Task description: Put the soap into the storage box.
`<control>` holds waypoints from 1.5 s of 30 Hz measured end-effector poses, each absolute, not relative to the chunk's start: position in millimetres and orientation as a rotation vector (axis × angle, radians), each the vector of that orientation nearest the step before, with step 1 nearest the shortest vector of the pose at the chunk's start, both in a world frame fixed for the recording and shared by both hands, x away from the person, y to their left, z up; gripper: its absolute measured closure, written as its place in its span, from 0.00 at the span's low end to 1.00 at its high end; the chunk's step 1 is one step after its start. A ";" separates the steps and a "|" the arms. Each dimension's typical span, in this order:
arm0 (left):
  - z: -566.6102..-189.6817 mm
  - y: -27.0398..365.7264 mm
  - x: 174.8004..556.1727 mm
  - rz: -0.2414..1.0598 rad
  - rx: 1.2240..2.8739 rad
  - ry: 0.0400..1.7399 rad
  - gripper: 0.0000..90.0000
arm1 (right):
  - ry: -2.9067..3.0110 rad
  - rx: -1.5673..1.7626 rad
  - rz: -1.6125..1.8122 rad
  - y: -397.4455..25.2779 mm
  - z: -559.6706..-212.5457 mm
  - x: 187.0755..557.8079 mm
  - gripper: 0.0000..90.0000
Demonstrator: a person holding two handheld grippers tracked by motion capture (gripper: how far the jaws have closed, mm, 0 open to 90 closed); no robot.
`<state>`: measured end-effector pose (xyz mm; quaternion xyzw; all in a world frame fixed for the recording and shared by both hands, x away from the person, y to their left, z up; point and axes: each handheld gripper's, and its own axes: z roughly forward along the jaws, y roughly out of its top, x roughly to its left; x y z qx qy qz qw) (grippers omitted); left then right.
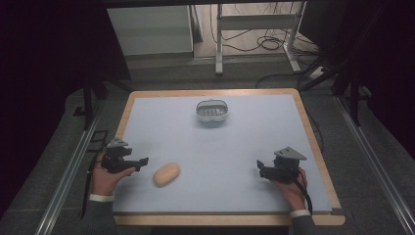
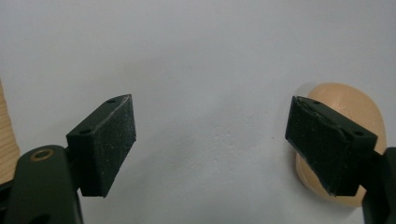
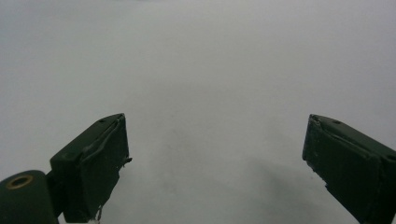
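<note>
A tan oval lump (image 1: pixel 166 174), perhaps a bar of soap, lies on the pale blue mat (image 1: pixel 235 147) near the front left. My left gripper (image 1: pixel 141 162) rests just left of it, open and holding nothing. In the left gripper view the tan lump (image 2: pixel 350 105) sits partly behind the right-hand jaw, outside the gap of the left gripper (image 2: pixel 210 140). A small clear oval dish (image 1: pixel 212 111) with a slotted base stands at the back centre. My right gripper (image 1: pixel 260 168) rests at the front right, and in its own view the right gripper (image 3: pixel 215 158) is open over bare mat.
A wooden rim (image 1: pixel 313 137) borders the mat. A hand (image 1: pixel 105 178) holds each gripper near the front edge. Beyond the table are a white cabinet (image 1: pixel 149 29), a metal frame (image 1: pixel 254 22) and floor cables (image 1: pixel 271 44).
</note>
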<state>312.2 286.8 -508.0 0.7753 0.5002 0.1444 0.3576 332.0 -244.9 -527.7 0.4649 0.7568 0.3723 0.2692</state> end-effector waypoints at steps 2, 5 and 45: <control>-508.5 286.2 312.5 0.374 2.003 1.293 0.18 | 2.071 1.242 1.012 -245.7 -528.5 332.1 0.08; -509.4 285.3 313.0 0.377 2.013 1.292 0.18 | 2.073 1.244 1.021 -246.9 -528.3 331.3 0.08; -489.3 263.6 312.3 0.367 2.140 1.239 0.20 | 1.994 1.311 1.053 -256.0 -528.5 326.7 0.09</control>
